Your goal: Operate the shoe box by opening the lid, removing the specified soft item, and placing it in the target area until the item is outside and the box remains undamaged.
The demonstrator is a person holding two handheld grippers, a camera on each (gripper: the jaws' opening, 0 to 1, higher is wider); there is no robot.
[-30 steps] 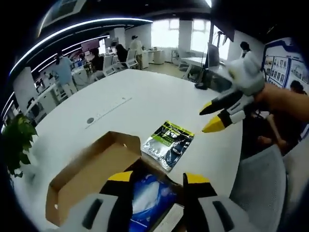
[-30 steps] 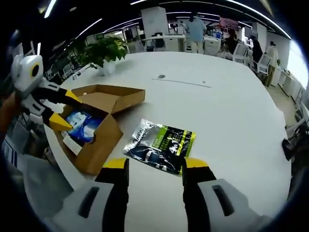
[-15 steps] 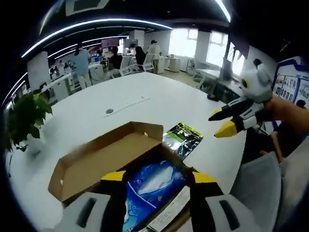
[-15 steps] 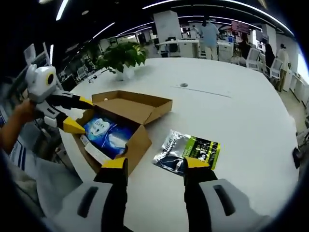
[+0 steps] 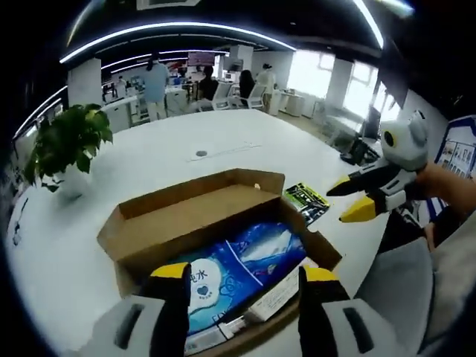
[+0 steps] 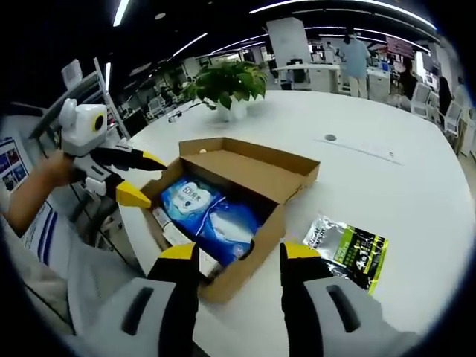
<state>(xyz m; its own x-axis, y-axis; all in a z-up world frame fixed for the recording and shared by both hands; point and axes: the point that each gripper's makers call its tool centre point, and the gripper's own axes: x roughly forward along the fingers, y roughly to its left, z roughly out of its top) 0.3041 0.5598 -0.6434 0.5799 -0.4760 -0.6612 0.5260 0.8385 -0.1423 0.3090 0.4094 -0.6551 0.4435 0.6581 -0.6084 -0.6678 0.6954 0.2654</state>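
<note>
Right gripper view: one open shoe box (image 6: 245,178), one blue pack (image 6: 212,216), both grippers' jaws apart, empty

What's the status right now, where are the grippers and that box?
Both grippers open, empty: left gripper beside the box, right gripper off it. Shoe box lid open, blue soft pack inside. Green pouch on table, clear of box.

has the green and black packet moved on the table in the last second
Cannot tell. In the right gripper view the green and black packet lies beside the shoe box much as before; both cameras swung, which accounts for its shift.
</note>
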